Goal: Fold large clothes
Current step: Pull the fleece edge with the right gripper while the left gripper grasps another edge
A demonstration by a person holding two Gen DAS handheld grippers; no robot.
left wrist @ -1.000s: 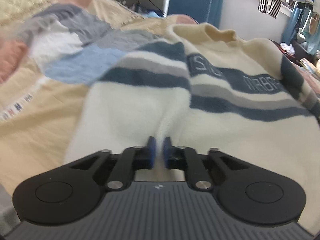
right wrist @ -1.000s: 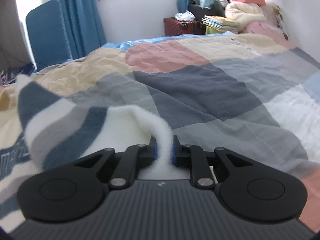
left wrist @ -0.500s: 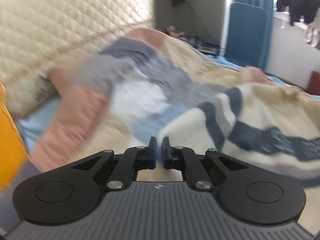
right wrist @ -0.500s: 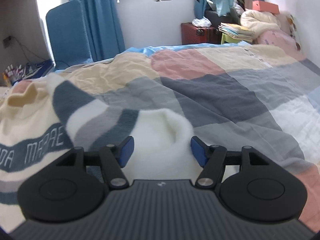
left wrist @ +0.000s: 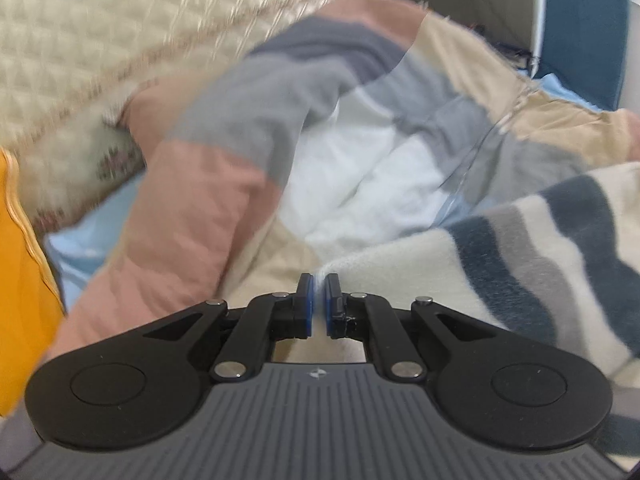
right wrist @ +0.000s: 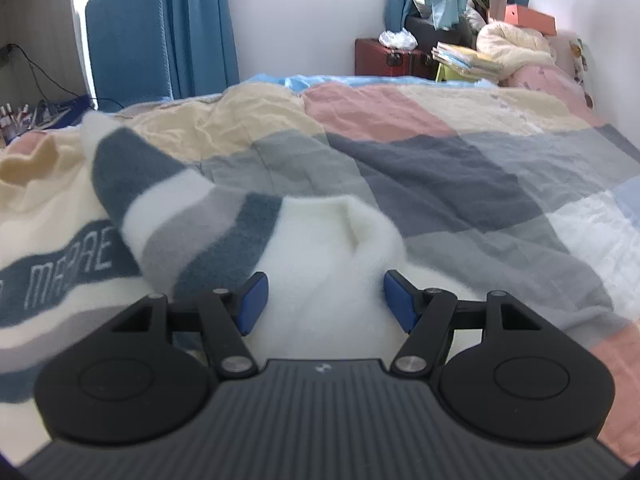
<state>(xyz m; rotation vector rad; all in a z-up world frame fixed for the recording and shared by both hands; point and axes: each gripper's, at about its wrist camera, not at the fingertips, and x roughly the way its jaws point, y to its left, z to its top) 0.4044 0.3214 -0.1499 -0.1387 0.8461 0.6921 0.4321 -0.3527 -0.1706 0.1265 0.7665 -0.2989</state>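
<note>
Fleecy cream knit, banded in navy and grey, is spread over a patchwork quilt (right wrist: 460,184) on a bed, where a large sweater (right wrist: 192,220) is being folded. A thin edge of the sweater (left wrist: 460,264) is pinched between the nearly closed pads of the left gripper (left wrist: 319,304), while the right gripper (right wrist: 325,300) is held with its jaws standing wide, a soft white mound of the sweater's fabric lying between the blue pads (right wrist: 253,300) but not pressed by them. One sleeve (right wrist: 152,184) is seen laid back across the body, beside a dark band of pale lettering.

The garment is judged to be soft, limp and fairly light for its bulk; no shape is likely to be kept once it is lifted, and sagging between two holds is to be expected. The pile looks thick enough to be gripped firmly without slipping, and nothing about it is fragile. Hold is best taken at hems, cuffs or corners, where the cloth is doubled, with the two grips kept well apart so that a straight fold line can be drawn. Dragging over the quilt may rumple both layers.
</note>
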